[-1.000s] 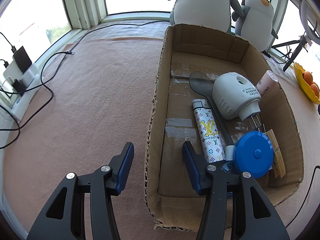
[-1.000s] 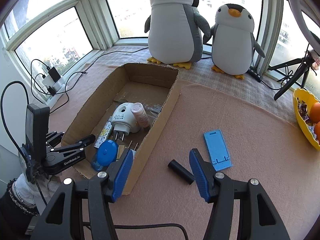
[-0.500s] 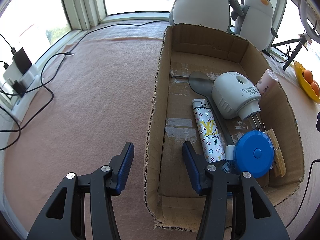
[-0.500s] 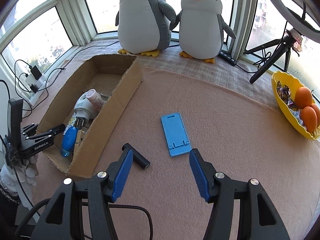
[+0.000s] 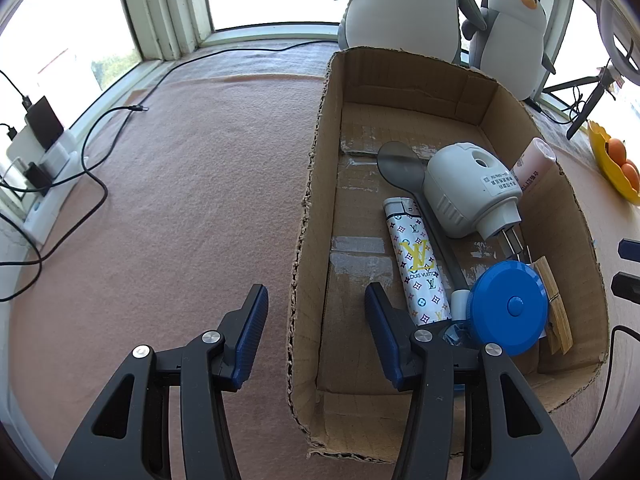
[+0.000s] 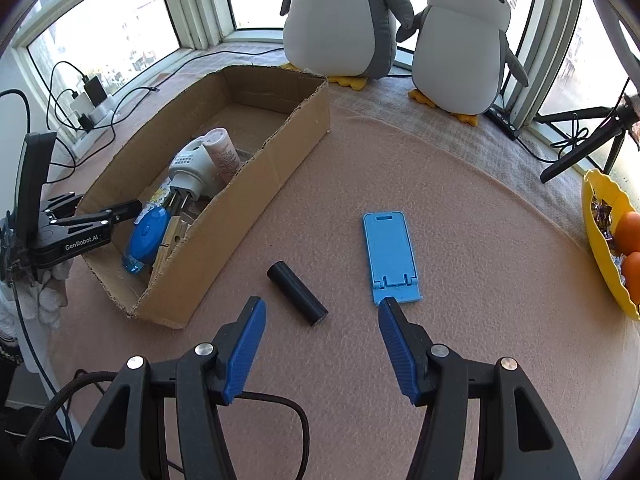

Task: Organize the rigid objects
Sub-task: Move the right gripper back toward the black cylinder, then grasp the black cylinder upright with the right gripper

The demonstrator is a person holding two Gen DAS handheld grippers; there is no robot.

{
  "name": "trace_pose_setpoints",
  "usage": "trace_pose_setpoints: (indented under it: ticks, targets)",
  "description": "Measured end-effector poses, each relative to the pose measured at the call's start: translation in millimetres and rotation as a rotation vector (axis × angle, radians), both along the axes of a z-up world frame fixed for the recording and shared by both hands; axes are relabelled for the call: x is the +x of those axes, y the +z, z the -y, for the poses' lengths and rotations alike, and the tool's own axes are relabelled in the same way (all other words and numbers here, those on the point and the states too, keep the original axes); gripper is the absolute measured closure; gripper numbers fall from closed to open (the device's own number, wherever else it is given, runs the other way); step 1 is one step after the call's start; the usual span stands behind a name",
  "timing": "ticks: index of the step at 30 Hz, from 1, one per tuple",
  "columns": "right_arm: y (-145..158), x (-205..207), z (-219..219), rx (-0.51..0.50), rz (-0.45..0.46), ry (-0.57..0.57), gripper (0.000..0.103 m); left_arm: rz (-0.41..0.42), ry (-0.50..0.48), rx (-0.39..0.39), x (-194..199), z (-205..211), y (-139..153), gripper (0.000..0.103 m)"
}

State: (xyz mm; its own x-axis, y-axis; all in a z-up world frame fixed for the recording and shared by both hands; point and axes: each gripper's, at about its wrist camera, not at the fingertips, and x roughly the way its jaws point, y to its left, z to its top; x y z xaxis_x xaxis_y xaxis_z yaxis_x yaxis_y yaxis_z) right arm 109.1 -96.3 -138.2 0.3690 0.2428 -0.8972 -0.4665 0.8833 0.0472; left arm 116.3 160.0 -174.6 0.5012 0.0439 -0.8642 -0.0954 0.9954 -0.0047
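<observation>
Surface: pinkish felt mat (image 6: 460, 240), covers pretty much the whole table.
Box: cardboard box (image 6: 276, 148) on the left side of the mat, already holding a white plug-in unit (image 5: 466, 190), a patterned tube (image 5: 416, 260), a blue round tape measure (image 5: 508, 306) and a few other bits.
Left gripper (image 5: 316, 320): jaws wide apart, nothing in them, straddling the box's near-left wall, one finger inside and one outside.
Right gripper (image 6: 322, 346): also spread open and empty, hovering over the mat.
Still loose: blue phone stand (image 6: 390, 254) lying flat, with a black cylinder (image 6: 298, 293) just beside it, nearer the box. Both sit just ahead of the right fingers.
Risk, imo: the cylinder looks like it'd roll away if one finger nudges it before the other closes. The stand is thin and flat, so the fingers could skate over it or snag the felt.
</observation>
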Motion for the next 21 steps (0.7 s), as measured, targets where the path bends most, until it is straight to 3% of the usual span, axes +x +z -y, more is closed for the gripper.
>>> trace_pose_setpoints:
  ticks: [13,18,21]
  targets:
    - [-27,13,-31,-0.08,-0.034,0.083,0.049,0.001,0.003,-0.004,-1,0,0,0.052]
    - [-37,20,-33,-0.076,-0.064,0.064,0.056,0.001,0.003,-0.006,-1,0,0,0.052]
    - [-42,24,-30,-0.056,-0.093,0.04,0.066,0.002,0.002,-0.008,-1,-1,0,0.052]
